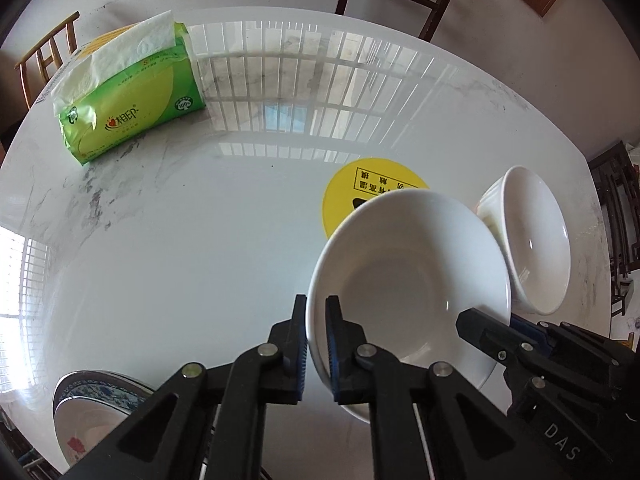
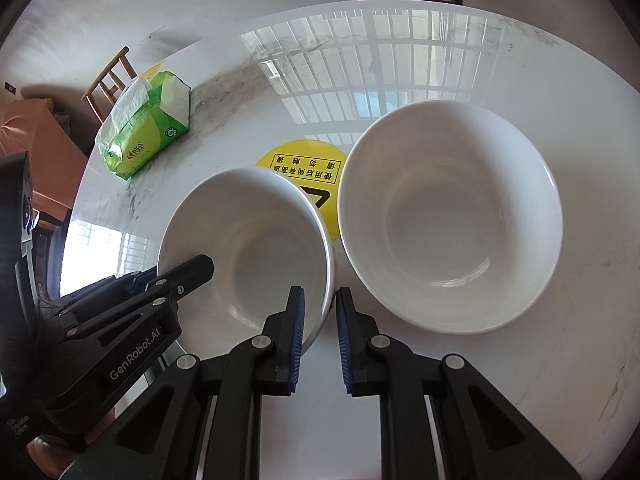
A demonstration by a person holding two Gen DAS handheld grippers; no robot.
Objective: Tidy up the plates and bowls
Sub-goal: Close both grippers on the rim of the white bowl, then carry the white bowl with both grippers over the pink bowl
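My left camera looks steeply down along my left claw (image 1: 316,312), close over the table (image 1: 180,240). My right camera does likewise over my right claw (image 2: 320,300). Both share the near bowl (image 1: 408,280), far bowl (image 1: 532,236) and tissue pack (image 1: 132,96) at ten o'clock.

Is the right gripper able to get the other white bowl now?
Probably not yet: the right gripper is shut on the nearer bowl; the other bowl sits uncovered beside it.
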